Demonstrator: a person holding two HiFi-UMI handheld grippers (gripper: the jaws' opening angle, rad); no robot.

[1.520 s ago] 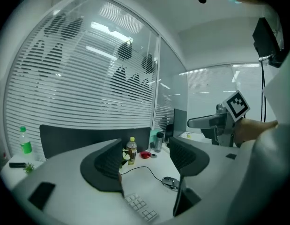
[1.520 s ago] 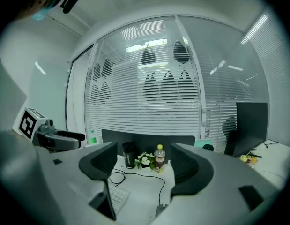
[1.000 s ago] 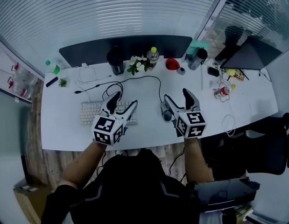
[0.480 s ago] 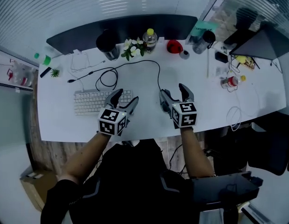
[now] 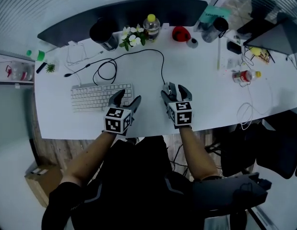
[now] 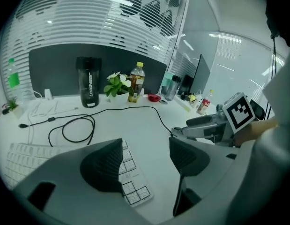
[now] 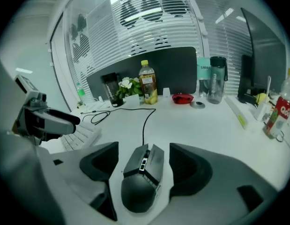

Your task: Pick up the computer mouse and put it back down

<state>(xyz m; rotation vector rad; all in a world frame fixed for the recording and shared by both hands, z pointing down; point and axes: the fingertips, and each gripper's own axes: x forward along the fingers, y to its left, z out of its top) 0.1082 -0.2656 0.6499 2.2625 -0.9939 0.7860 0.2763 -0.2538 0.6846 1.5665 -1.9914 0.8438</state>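
A white desk (image 5: 210, 97) carries a keyboard (image 5: 98, 97), a wired computer mouse (image 7: 142, 177), flowers (image 5: 130, 38) and a red bowl (image 5: 180, 33).

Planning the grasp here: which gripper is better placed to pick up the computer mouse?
Right. The right gripper has its open jaws on either side of the computer mouse, not touching it. The left gripper hangs open over the keyboard, well to one side of the mouse.

The head view looks steeply down over the whole surface (image 5: 206, 90) from its near edge, while both gripper views sit low, facing the far edge's yellow-capped bottle (image 7: 147, 86).
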